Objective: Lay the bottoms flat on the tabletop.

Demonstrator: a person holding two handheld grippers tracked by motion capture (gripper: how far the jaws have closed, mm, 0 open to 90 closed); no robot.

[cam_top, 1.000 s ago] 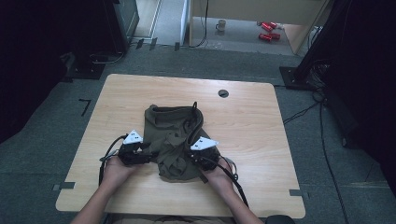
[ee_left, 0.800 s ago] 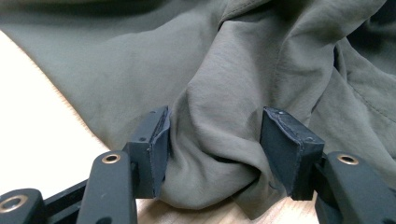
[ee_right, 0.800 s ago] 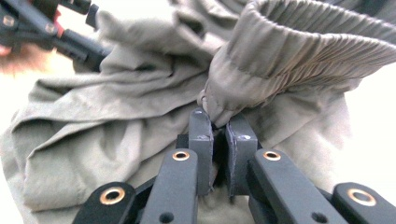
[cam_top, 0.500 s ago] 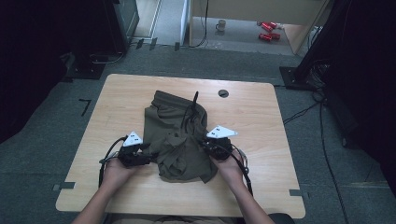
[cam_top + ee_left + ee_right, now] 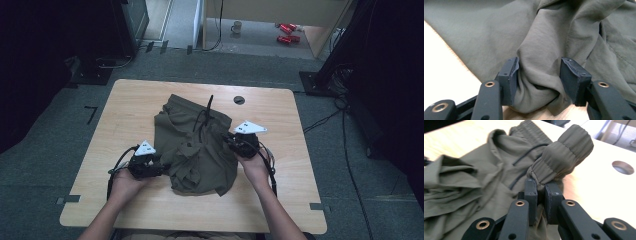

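Note:
An olive-green garment [image 5: 195,150] with an elastic waistband and a black drawstring [image 5: 206,110] lies crumpled in the middle of the wooden table [image 5: 125,105]. My right gripper [image 5: 229,142] is at its right edge. In the right gripper view the right gripper [image 5: 541,192] is shut on a bunched piece of the waistband [image 5: 564,152]. My left gripper [image 5: 162,168] is at the cloth's lower left edge. In the left gripper view the left gripper [image 5: 539,75] has its jaws wide apart, with a loose fold of the garment [image 5: 541,50] bulging between them.
A round cable hole [image 5: 239,99] sits in the table top behind the right gripper, also seen as a cable hole [image 5: 623,167] in the right gripper view. Bare wood lies left and right of the cloth. Dark stands and cables surround the table on the floor.
My right gripper has moved away from the person and to the right, pulling the waistband with it. The garment has spread out. The left gripper has stayed in place.

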